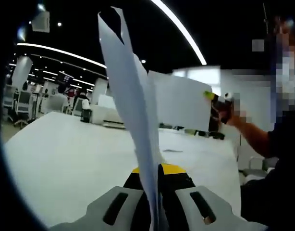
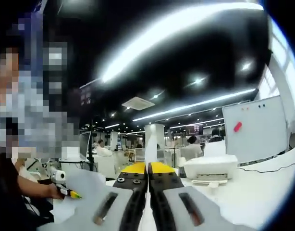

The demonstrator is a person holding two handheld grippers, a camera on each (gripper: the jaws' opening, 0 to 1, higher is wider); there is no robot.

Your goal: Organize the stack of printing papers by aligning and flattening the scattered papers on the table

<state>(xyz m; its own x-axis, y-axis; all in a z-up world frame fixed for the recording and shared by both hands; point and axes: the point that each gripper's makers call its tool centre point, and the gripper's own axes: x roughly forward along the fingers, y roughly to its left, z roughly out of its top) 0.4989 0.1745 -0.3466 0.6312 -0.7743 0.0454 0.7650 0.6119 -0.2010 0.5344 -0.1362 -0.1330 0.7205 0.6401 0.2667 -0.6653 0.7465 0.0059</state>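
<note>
A white sheet of paper (image 1: 130,96) rises edge-on out of my left gripper (image 1: 154,169), whose jaws are shut on its lower edge. The sheet bends away to the right, where its far edge meets my right gripper (image 1: 218,102), held in a person's hand above the white table (image 1: 66,159). In the right gripper view, my right gripper (image 2: 148,166) is shut with a thin white sliver of paper (image 2: 147,219) between its jaws. A broad part of the paper (image 2: 85,186) shows lower left, running to my left gripper (image 2: 66,191), held in a hand.
A person's arm (image 1: 255,137) and body stand at the table's right side. A white printer (image 2: 211,168) sits on the table ahead, with a whiteboard (image 2: 255,127) behind it. Dark small items (image 1: 205,132) lie along the table's far edge.
</note>
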